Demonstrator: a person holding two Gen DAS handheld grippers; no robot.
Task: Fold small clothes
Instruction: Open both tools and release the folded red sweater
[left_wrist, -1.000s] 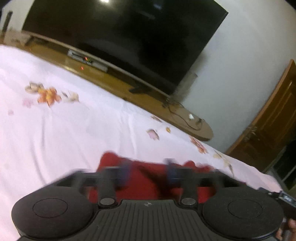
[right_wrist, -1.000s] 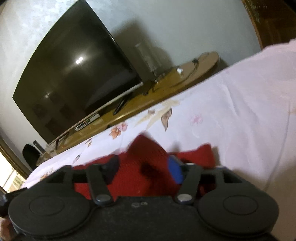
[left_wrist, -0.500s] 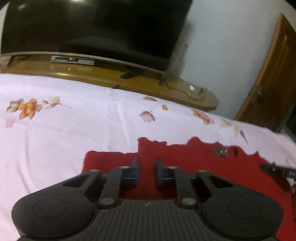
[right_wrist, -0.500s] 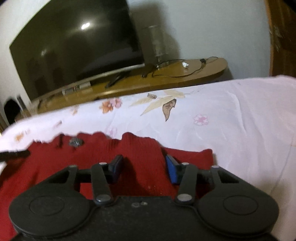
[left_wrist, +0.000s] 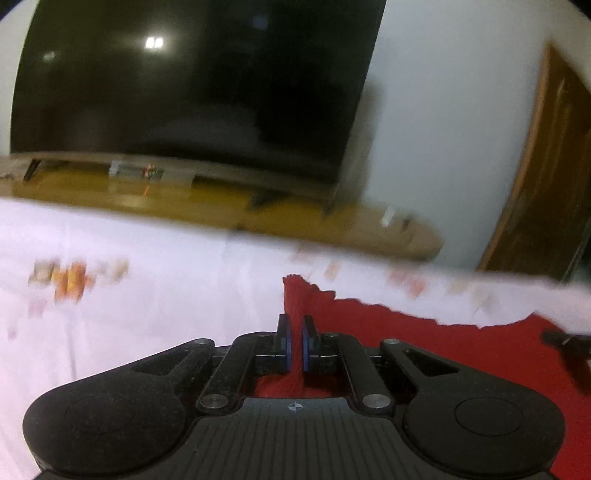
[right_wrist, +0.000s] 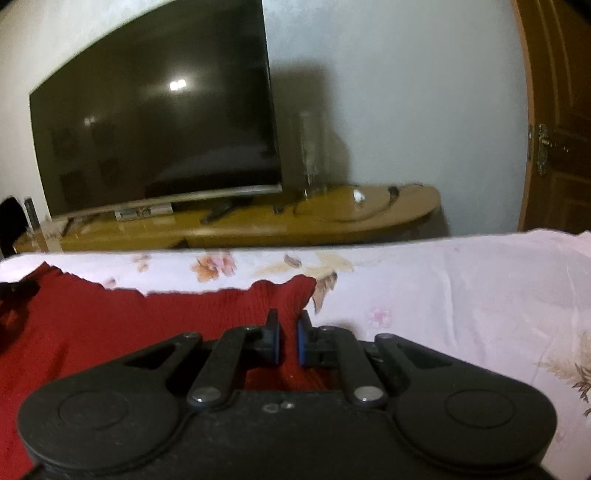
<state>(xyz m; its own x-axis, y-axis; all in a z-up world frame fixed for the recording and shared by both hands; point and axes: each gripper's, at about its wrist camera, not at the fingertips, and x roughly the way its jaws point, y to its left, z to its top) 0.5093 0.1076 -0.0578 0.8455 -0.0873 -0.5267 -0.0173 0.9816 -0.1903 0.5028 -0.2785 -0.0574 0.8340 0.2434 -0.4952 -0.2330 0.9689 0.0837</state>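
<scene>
Left wrist view: my left gripper (left_wrist: 294, 341) is clamped on a raised ridge of the red garment (left_wrist: 461, 347), blue pads (left_wrist: 285, 345) pressed against the cloth.
Left hold, reason: I judge I took the left-hand corner of the near edge so it can be carried over as one side of a fold.
Garment position: it lies spread on the pale floral bedsheet (left_wrist: 147, 314), stretching right from my left gripper towards the other tool (left_wrist: 565, 341), whose dark tip shows at the frame edge.
Right wrist view: my right gripper (right_wrist: 287, 338) is pinched on the garment's right-hand end, cloth between the pads (right_wrist: 300, 341).
Right hold, reason: matching corner, I judge, so both ends lift evenly and the cloth stays taut between them.
Far edge: wavy hem, flat on the sheet in both views.
Background: dark television (right_wrist: 155, 136) on a wooden stand (right_wrist: 258, 221); wooden door (right_wrist: 557, 129) at right.
Image quality: left view smeared; small detail unreadable.
</scene>
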